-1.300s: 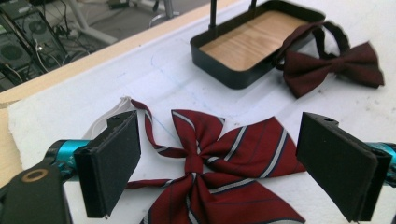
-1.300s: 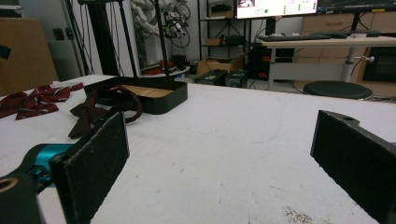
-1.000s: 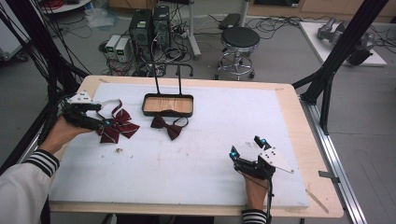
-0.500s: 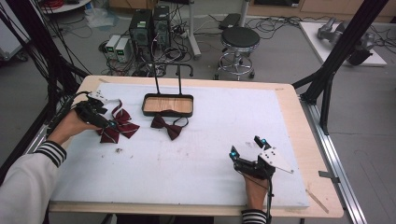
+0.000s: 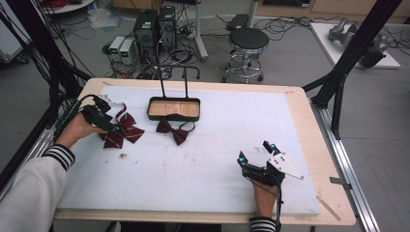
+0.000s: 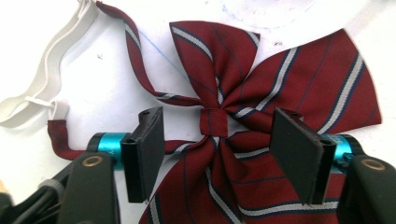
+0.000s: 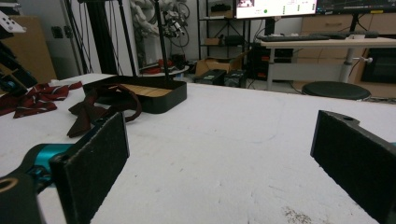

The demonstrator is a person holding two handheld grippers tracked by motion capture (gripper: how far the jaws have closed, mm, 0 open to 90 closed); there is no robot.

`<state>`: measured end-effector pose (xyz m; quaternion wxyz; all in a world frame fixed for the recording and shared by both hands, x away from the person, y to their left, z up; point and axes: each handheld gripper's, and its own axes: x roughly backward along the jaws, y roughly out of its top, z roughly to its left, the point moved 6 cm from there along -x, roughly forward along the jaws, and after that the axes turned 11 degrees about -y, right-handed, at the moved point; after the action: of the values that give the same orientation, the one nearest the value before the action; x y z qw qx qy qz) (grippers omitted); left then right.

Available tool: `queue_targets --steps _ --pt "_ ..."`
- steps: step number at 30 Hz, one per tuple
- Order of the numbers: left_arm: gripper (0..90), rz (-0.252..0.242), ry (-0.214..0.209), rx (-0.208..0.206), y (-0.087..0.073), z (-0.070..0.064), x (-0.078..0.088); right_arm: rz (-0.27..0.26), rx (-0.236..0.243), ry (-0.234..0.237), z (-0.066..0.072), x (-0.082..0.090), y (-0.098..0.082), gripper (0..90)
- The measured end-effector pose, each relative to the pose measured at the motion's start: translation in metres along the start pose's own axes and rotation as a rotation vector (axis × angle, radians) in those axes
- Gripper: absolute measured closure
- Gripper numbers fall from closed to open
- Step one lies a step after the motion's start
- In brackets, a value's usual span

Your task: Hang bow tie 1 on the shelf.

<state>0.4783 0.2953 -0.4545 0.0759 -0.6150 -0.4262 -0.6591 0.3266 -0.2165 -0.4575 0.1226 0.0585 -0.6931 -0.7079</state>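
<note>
A striped dark-red bow tie (image 5: 126,131) lies flat at the left of the white table. My left gripper (image 5: 112,126) hangs low over it. In the left gripper view its jaws (image 6: 218,126) straddle the knot (image 6: 214,122) and have just been closing, but the pads stand apart from the cloth's centre, so it is open. The bow's white elastic strap (image 6: 51,51) trails off to one side. A plain dark-red bow tie (image 5: 174,131) lies in front of a black tray (image 5: 151,110). My right gripper (image 5: 254,151) rests open and empty at the front right.
The tray has a wooden floor and two upright black rods (image 5: 186,82) at its back. The tray (image 7: 156,101) and plain bow tie (image 7: 93,112) lie ahead-left of the right gripper (image 7: 219,154). A stool (image 5: 247,41) and computer boxes (image 5: 153,26) stand on the floor behind.
My left gripper has moved right and down over the striped bow tie, and its jaws have narrowed around the knot. The right gripper has stayed still.
</note>
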Motion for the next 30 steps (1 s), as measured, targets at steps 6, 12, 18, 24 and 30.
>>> queue_targets --steps 6,12,18,24,30 --pt "43.0 0.023 -0.016 0.008 0.000 -0.001 -0.005 0.003 -0.004 0.001 0.000 0.000 0.000 3.5" --pt "54.8 0.037 -0.025 0.057 0.000 -0.001 -0.010 0.002 -0.007 0.001 0.000 0.000 0.000 3.5" --pt "71.9 0.052 -0.023 0.085 -0.001 0.001 -0.009 0.000 -0.002 0.000 0.000 0.000 0.000 3.5" --pt "75.5 0.058 -0.006 0.085 -0.001 0.000 -0.009 0.000 -0.004 0.000 0.000 0.000 0.000 3.5" --pt "75.9 0.048 0.008 0.077 -0.002 -0.001 -0.008 0.002 -0.005 0.000 0.000 0.000 0.000 3.5"
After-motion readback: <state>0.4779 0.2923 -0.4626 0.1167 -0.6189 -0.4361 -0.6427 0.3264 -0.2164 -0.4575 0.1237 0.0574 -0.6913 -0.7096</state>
